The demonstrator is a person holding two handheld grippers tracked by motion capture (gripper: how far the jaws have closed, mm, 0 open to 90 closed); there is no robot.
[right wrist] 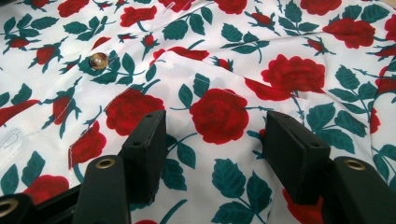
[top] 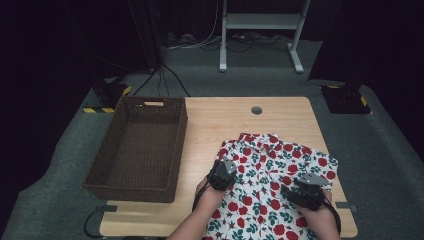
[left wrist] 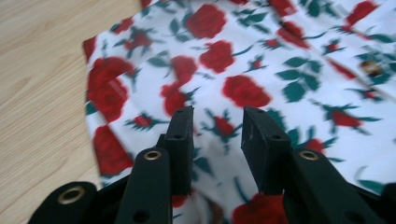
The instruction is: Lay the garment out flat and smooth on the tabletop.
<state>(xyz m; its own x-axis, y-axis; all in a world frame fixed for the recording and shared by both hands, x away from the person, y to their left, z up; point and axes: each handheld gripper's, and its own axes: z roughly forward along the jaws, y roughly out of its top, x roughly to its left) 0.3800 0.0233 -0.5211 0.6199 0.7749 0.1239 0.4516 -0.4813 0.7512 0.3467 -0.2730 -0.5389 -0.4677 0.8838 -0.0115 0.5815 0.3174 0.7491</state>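
From the high view, a rose-printed shirt (top: pixel 272 185) lies rumpled on the wooden table's (top: pixel 220 117) near right, a woven basket (top: pixel 100 175) to its left, the left gripper (top: pixel 221 175) nearer that basket. Left gripper view: jaws parted, empty, just above thin fabric (left wrist: pixel 261 60). Right gripper view: the right gripper (right wrist: pixel 212 140), jaws wide and unclosed, straddles a soft fold beside a button (right wrist: pixel 98 60).

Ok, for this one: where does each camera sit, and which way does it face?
High view: above the person's side, looking forward and down on table, basket and rose-print shirt; forearms, left tongs, right tongs show.
Left gripper view: on the left tongs, facing the shirt's edge.
Right gripper view: on the right tongs, facing a button.
Shared: the shirt.
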